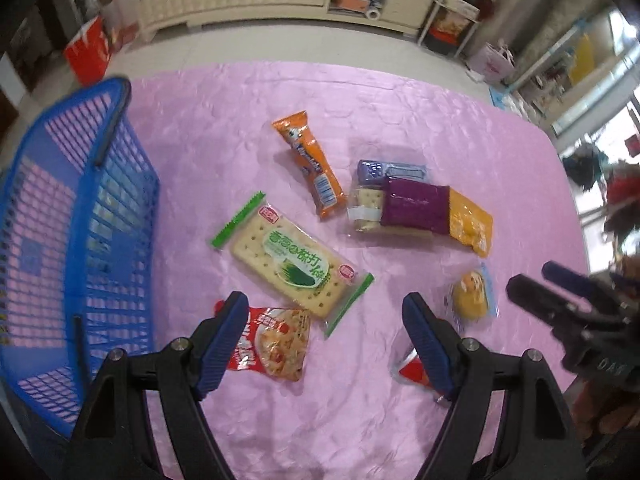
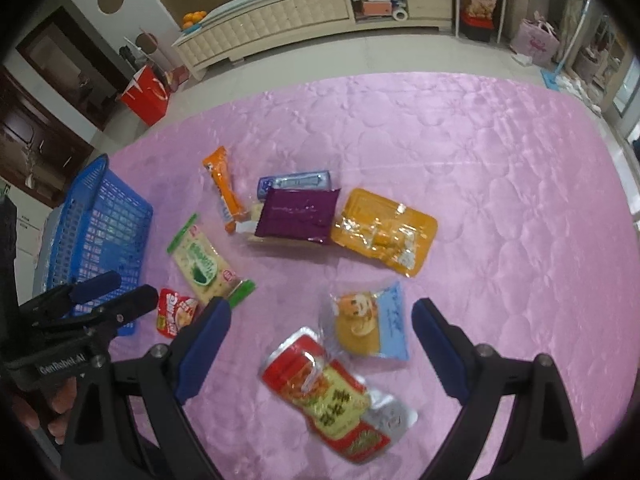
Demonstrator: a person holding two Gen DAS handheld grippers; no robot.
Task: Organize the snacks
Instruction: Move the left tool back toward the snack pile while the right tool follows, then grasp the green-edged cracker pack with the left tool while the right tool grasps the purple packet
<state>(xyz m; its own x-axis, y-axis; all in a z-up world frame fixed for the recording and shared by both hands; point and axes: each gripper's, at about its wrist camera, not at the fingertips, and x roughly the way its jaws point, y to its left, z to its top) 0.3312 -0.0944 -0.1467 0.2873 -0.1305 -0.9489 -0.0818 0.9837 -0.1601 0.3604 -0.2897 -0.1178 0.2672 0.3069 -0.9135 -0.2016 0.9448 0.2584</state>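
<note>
Snack packs lie scattered on a pink quilted cloth point(image 1: 420, 120). My left gripper point(image 1: 326, 312) is open above the cloth, with a red noodle-snack packet point(image 1: 276, 344) by its left finger and a green cracker pack point(image 1: 292, 266) just beyond. My right gripper point(image 2: 322, 312) is open over a red and yellow pouch point(image 2: 332, 392) and a yellow cake in a clear and blue wrapper point(image 2: 368, 324). Farther off lie an orange bar point(image 2: 226, 192), a purple pack point(image 2: 298, 216) and an orange-yellow pack point(image 2: 384, 232). A blue mesh basket point(image 1: 72, 240) stands at the left.
The right gripper point(image 1: 560, 296) shows at the right edge of the left wrist view; the left gripper point(image 2: 112, 296) shows at the left of the right wrist view, held by a hand point(image 2: 44, 412). Beyond the table are a cream cabinet point(image 2: 288, 20) and a red bin point(image 2: 146, 94).
</note>
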